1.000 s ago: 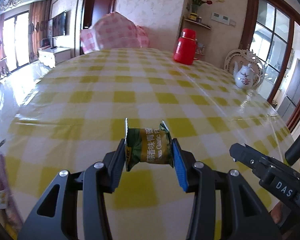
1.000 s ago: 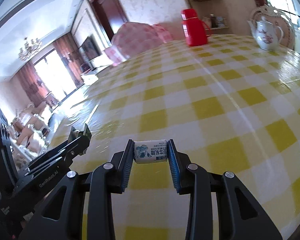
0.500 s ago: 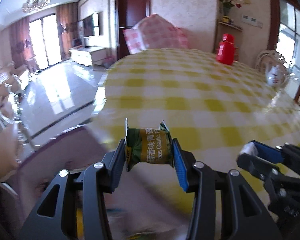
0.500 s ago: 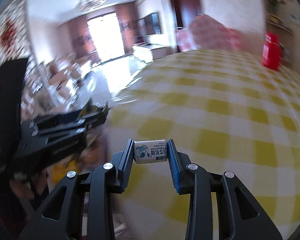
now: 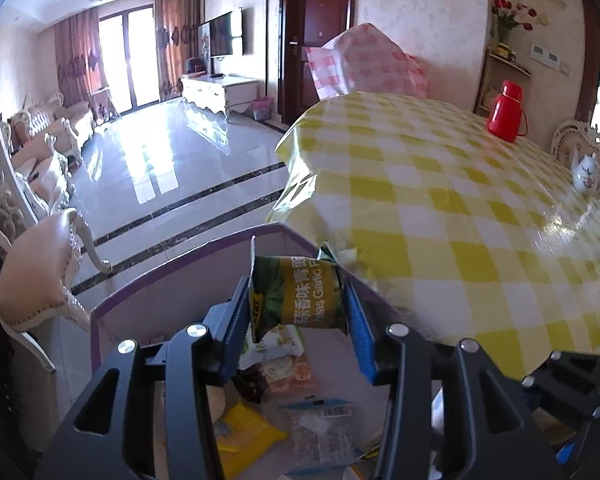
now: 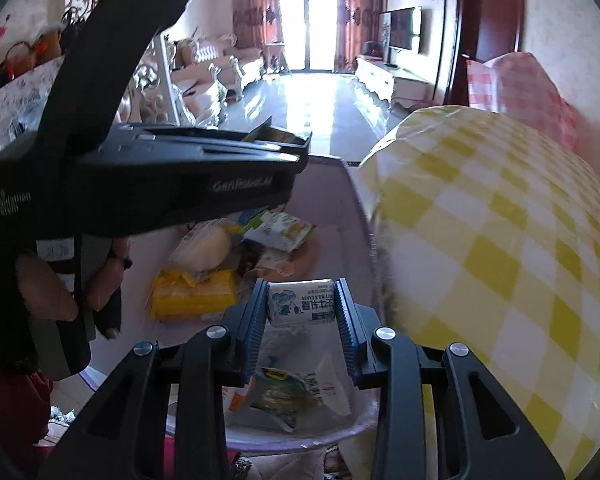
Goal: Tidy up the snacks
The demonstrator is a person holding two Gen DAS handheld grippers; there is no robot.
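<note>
Snacks held in both grippers above a pale purple-rimmed box (image 5: 188,276) beside the tabletop (image 5: 452,200) with its yellow checked cloth. Left gripper (image 5: 298,300) jaws pinch a green garlic-pea packet (image 5: 300,294) by its sides, over the box's far part. Right gripper (image 6: 302,308) jaws pinch a small white milk candy (image 6: 302,307), over the box next to the tabletop edge. Box already holds loose snacks: a yellow pack (image 6: 192,294), a green-white packet (image 6: 280,230), clear wrappers. Hand (image 6: 100,280) grips the left gripper's handle in the right wrist view. Red flask (image 5: 506,112) and white teapot (image 5: 588,172) stand on the far tabletop.
</note>
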